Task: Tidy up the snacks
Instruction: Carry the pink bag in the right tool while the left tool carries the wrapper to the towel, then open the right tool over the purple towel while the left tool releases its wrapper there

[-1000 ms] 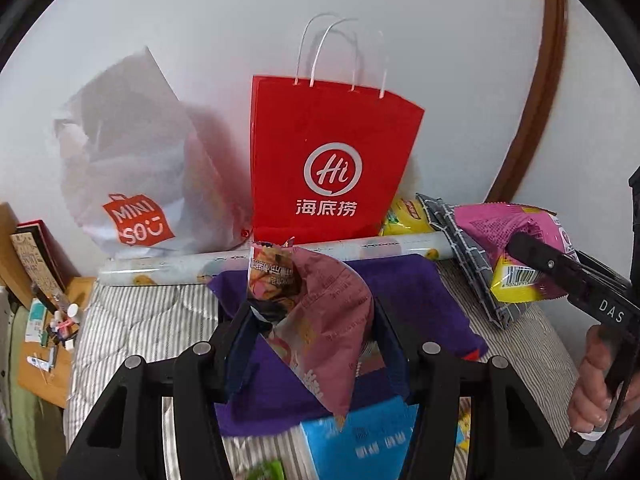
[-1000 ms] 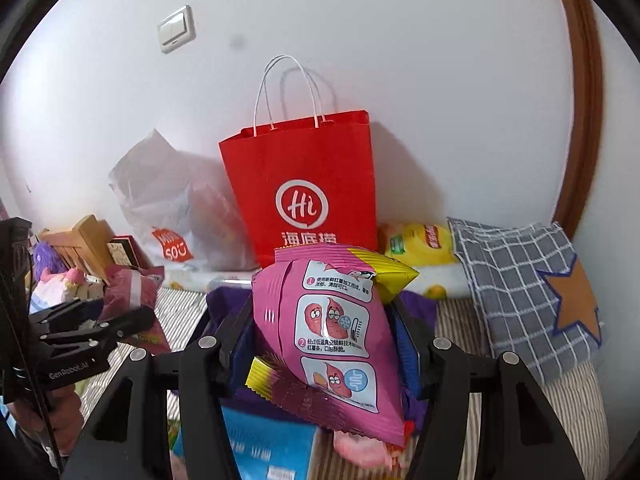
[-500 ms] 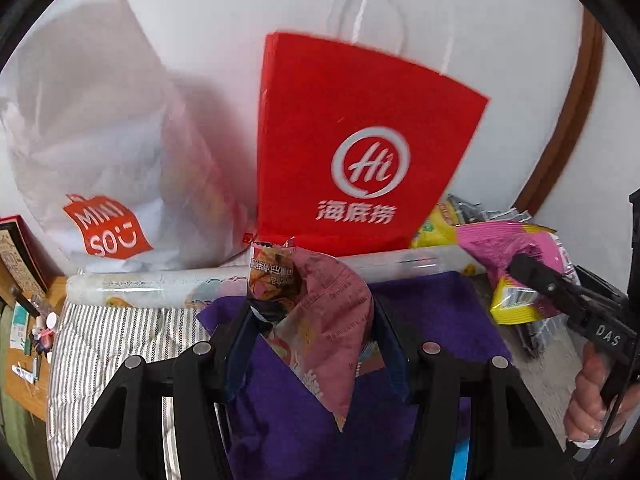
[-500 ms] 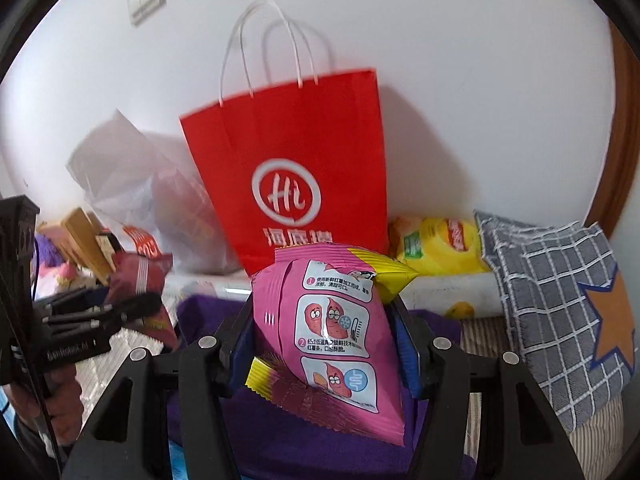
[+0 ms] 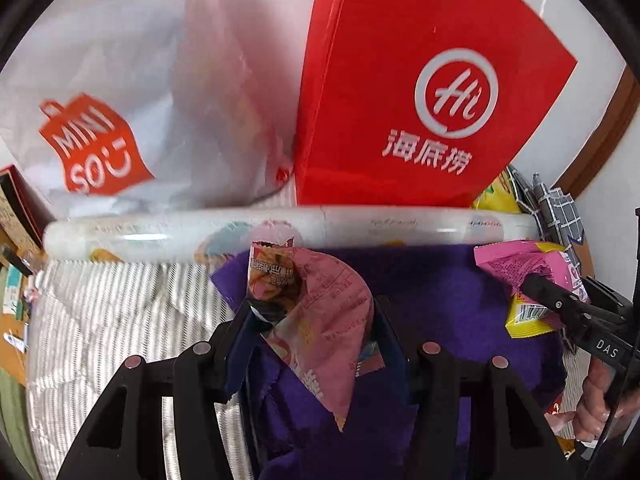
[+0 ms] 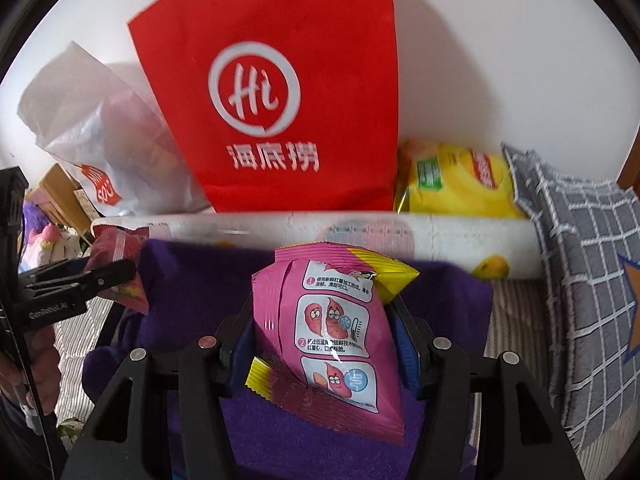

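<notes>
Red paper carrier bag fills the upper frame. Below centre, the left hand-held gripper clamps a pale pink crinkled snack packet; the right hand-held gripper clamps a magenta-and-yellow snack pouch, both above a purple cloth.

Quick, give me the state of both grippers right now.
Left gripper: closed on the pale pink snack packet.
Right gripper: closed on the magenta sweet potato snack bag.
</notes>
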